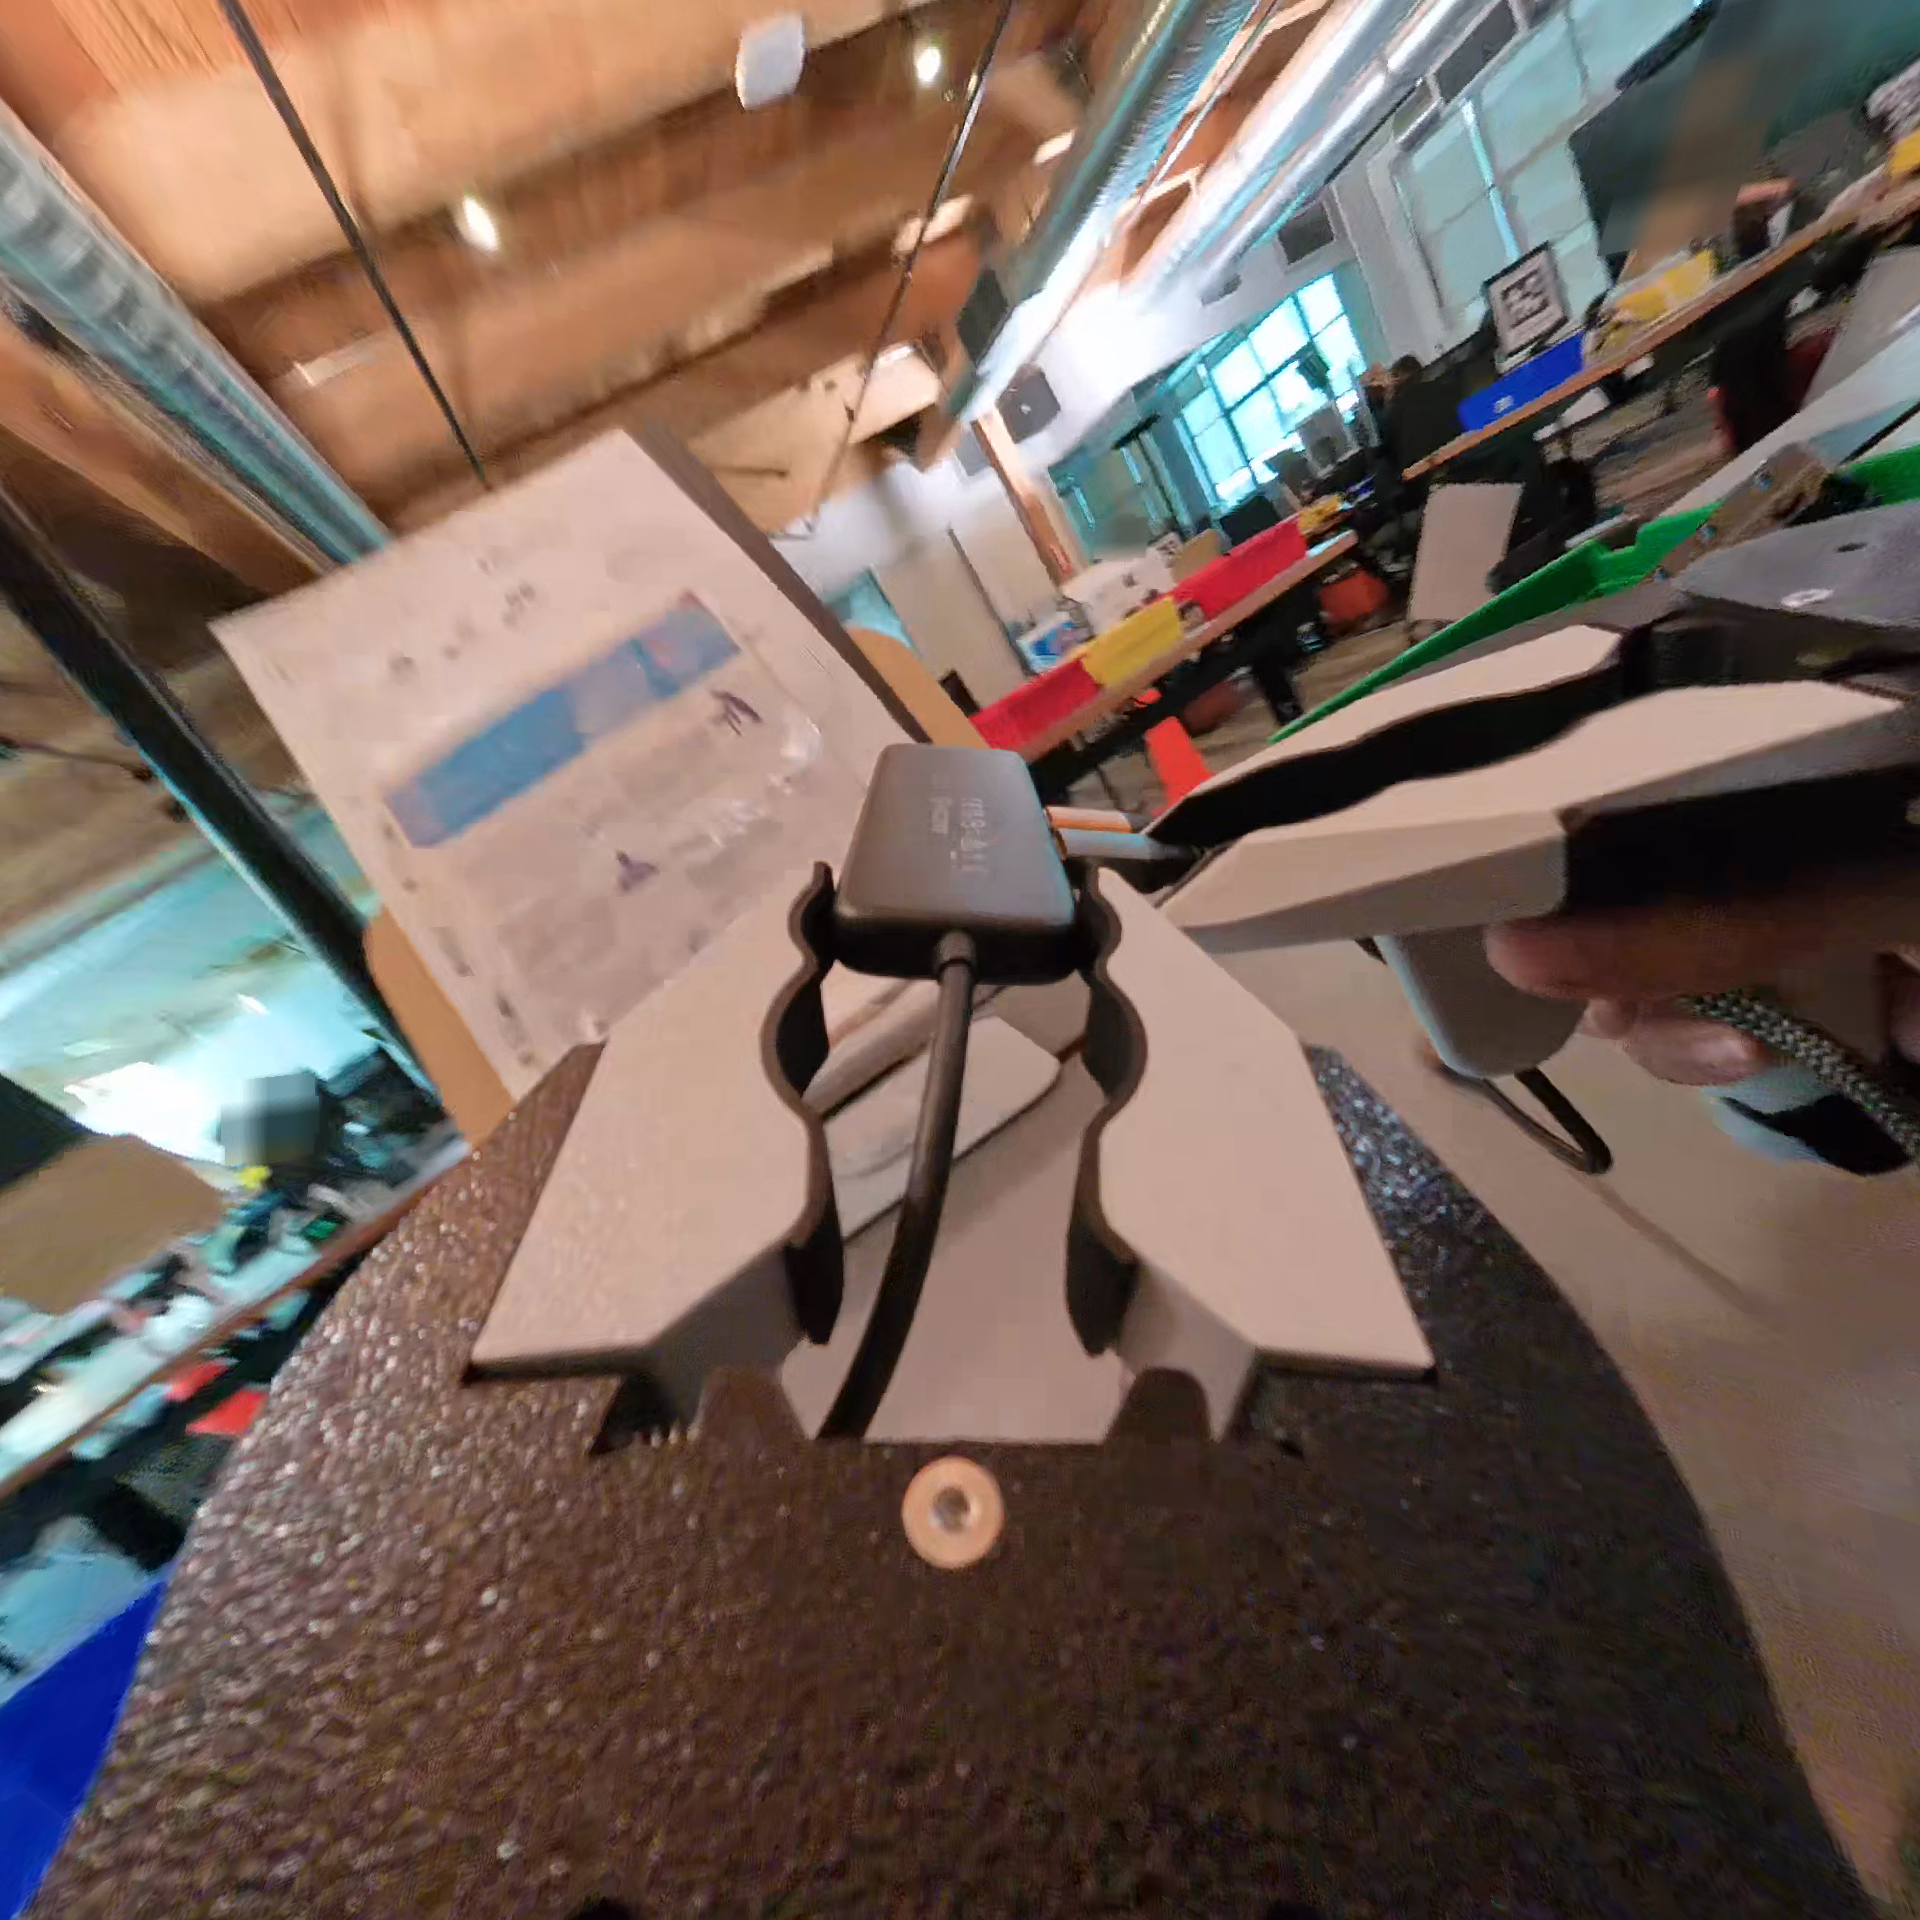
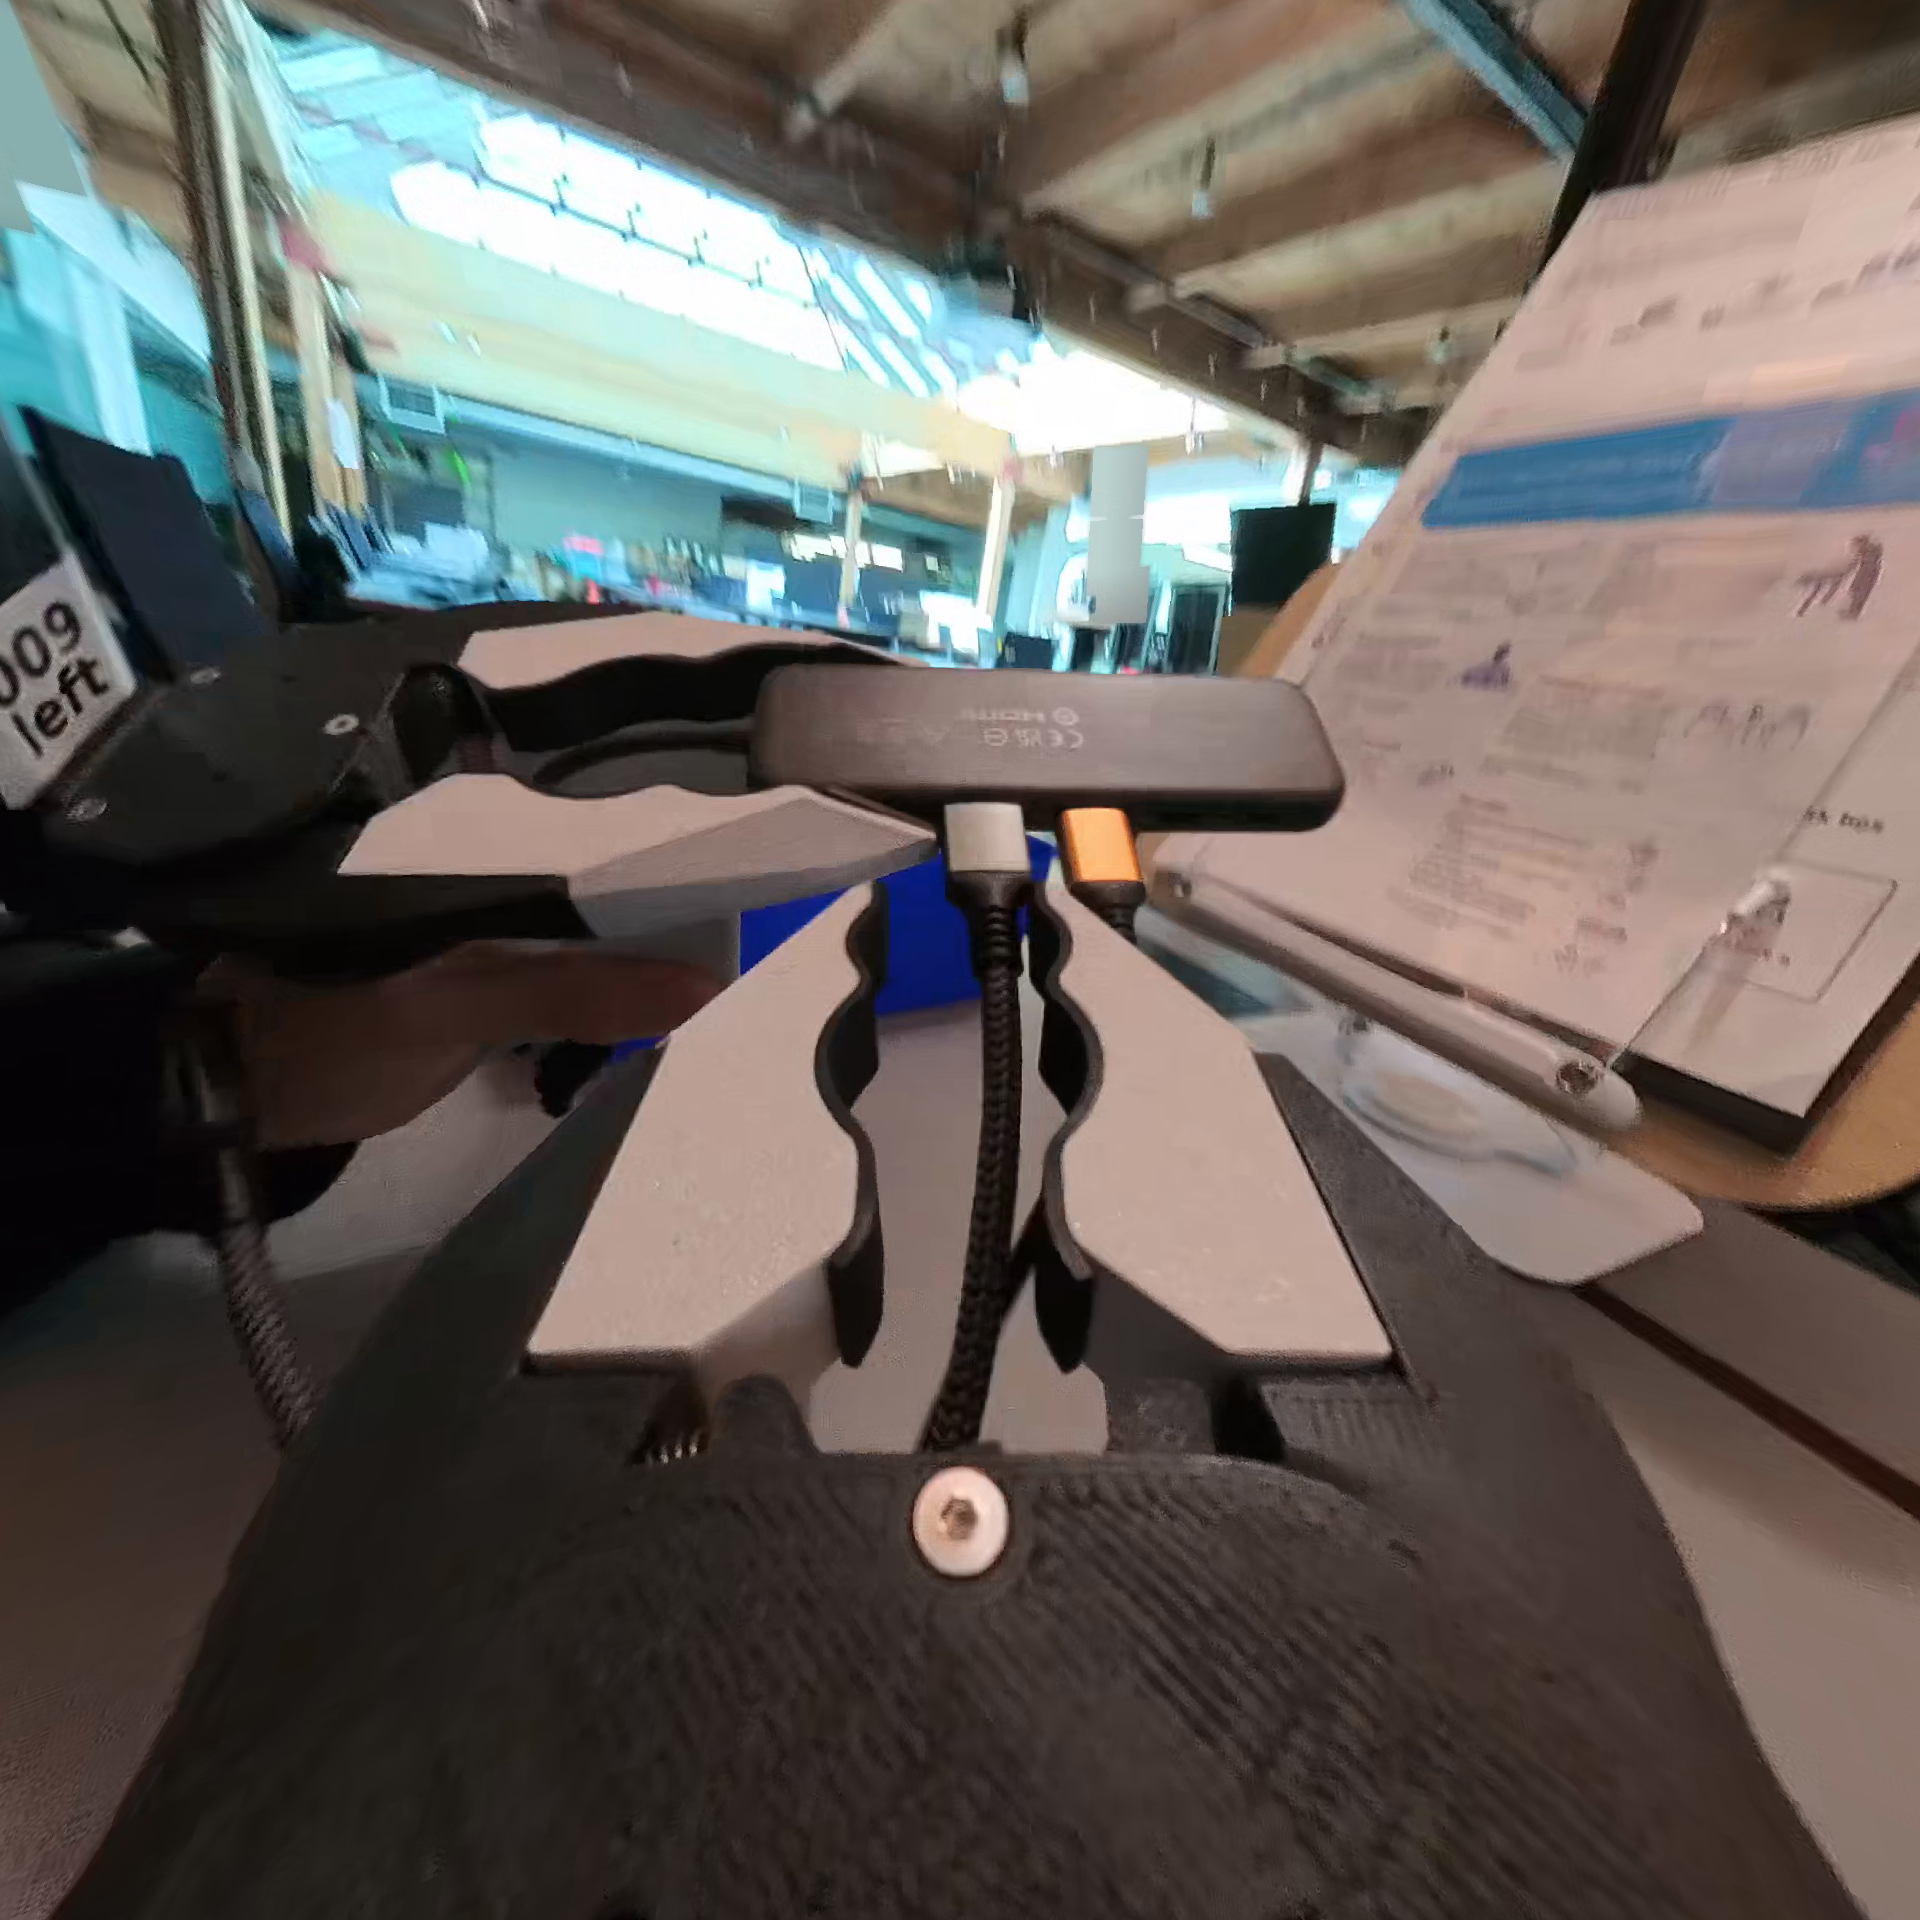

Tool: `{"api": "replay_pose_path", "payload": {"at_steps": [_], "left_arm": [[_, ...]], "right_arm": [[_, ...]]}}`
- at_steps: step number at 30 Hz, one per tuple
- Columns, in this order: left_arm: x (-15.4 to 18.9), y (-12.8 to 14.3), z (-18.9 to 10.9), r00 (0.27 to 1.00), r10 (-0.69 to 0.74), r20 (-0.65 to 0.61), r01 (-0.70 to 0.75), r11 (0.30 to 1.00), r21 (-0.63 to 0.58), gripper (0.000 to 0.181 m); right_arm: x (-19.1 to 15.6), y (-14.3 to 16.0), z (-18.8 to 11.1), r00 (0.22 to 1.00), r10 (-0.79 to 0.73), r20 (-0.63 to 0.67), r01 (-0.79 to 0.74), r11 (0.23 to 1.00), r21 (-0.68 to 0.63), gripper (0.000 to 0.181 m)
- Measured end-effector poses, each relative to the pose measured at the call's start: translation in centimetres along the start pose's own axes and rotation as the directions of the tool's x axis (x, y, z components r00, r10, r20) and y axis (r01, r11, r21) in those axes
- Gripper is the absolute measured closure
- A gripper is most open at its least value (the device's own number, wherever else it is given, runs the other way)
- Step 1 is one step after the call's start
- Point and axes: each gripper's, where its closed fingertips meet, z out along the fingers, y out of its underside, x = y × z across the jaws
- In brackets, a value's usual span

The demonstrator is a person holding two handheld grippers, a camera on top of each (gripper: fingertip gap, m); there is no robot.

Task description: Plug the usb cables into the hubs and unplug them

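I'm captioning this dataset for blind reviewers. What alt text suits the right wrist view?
The right gripper closes on a silver-tipped black braided USB cable plugged into a flat dark grey hub, next to an orange connector. The left gripper holds the hub's far end; a printed sheet stands to the right.

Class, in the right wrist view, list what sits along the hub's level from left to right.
left gripper → silver plug → orange plug → printed sheet on its stand

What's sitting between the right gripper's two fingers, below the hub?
In the right wrist view, the braided black cable of the silver plug runs between the right gripper fingers, up to the hub.
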Motion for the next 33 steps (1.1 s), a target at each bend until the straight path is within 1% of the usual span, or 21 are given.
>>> {"api": "replay_pose_path", "payload": {"at_steps": [1, 3, 7, 10, 12, 17, 23, 26, 33], "left_arm": [[0.2, -0.4, -0.1, 1.000, 0.009, 0.017, -0.009, 1.000, -0.002, 0.136], [0.6, -0.3, -0.1, 0.998, -0.069, 0.013, 0.070, 0.997, -0.020, 0.136], [0.8, 1.5, 0.3, 0.974, -0.226, -0.008, 0.225, 0.973, -0.044, 0.136], [0.6, 3.1, 0.5, 0.928, -0.371, -0.021, 0.369, 0.926, -0.074, 0.136], [0.5, 3.8, 0.5, 0.913, -0.406, -0.026, 0.403, 0.911, -0.086, 0.136], [0.2, 5.3, 0.7, 0.860, -0.510, -0.020, 0.503, 0.853, -0.141, 0.136], [0.0, 4.2, 0.8, 0.885, -0.466, -0.022, 0.460, 0.879, -0.126, 0.136], [-0.2, 3.0, 0.8, 0.917, -0.399, -0.013, 0.396, 0.913, -0.102, 0.136], [-0.8, 1.7, 0.7, 0.945, -0.328, 0.010, 0.328, 0.941, -0.080, 0.136]], "right_arm": [[0.0, -0.5, -0.3, 1.000, -0.006, 0.008, 0.006, 0.999, 0.033, 0.159], [0.4, -0.7, -0.8, 1.000, -0.020, -0.003, 0.020, 0.998, 0.065, 0.166], [0.7, 0.1, -0.7, 0.999, 0.049, 0.006, -0.050, 0.996, 0.077, 0.168], [1.0, 1.2, 0.0, 0.999, 0.041, -0.030, -0.041, 0.999, 0.018, 0.167], [1.0, 1.8, 0.4, 0.998, 0.051, -0.042, -0.052, 0.998, -0.028, 0.168], [1.3, 2.9, 1.1, 0.989, 0.137, -0.063, -0.144, 0.981, -0.127, 0.167], [1.3, 2.0, 0.9, 0.985, 0.156, -0.070, -0.167, 0.969, -0.184, 0.167], [1.4, 1.1, 0.5, 0.987, 0.145, -0.069, -0.155, 0.972, -0.179, 0.167], [1.2, -0.2, 0.2, 0.988, 0.112, -0.107, -0.131, 0.974, -0.183, 0.167]]}}
